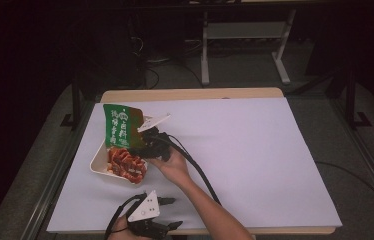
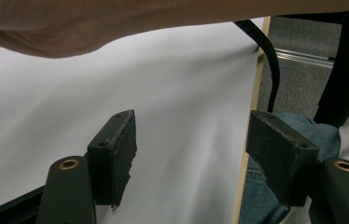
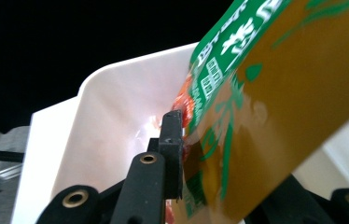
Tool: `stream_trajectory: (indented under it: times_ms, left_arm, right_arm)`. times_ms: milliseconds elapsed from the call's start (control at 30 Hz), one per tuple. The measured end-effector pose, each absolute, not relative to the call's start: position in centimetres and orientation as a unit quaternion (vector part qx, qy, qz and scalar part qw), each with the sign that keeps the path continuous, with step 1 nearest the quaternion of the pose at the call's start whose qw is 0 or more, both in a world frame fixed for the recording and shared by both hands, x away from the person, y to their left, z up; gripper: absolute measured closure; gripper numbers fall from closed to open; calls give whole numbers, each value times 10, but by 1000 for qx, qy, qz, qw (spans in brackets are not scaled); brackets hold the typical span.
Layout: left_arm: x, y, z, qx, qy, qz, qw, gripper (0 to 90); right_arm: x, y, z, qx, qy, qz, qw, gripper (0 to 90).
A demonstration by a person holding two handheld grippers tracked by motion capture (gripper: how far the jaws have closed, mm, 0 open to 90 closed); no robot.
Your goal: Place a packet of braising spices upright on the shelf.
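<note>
Two claws work here: from above we see red snacks (image 1: 126, 164) in the white tray (image 1: 98, 161) at centre-left. Our right claw (image 1: 142, 143) grips the green pouch (image 3: 275, 107); the left claw (image 2: 191, 154), bottom centre, gapes empty over the table (image 2: 46, 116).

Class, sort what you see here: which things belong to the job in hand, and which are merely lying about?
In use:
green packet, between the right tongs
white tray
red food in the tray

Idle:
left tongs, open and holding nothing
white table cover
</note>
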State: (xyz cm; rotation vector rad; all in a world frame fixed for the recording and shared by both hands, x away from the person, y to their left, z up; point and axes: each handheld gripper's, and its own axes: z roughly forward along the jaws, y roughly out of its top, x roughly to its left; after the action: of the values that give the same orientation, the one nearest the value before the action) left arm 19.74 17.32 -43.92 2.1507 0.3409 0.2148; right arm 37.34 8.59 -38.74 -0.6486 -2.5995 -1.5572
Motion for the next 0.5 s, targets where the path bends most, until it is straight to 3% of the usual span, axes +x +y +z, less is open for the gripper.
stream_trajectory:
  times_ms: [200, 367, 500]
  left_arm:
    - [197, 173, -439, 873, 140, 87, 459, 327]
    - [197, 172, -439, 872, 138, 88, 461, 327]
    - [197, 171, -439, 874, 134, 87, 458, 328]
  right_arm:
    - [369, 93, -390, -199, -845, -496, 10, 883]
    - [354, 97, -391, -174, -856, -484, -47, 890]
    - [356, 94, -396, -172, -860, -478, -44, 889]
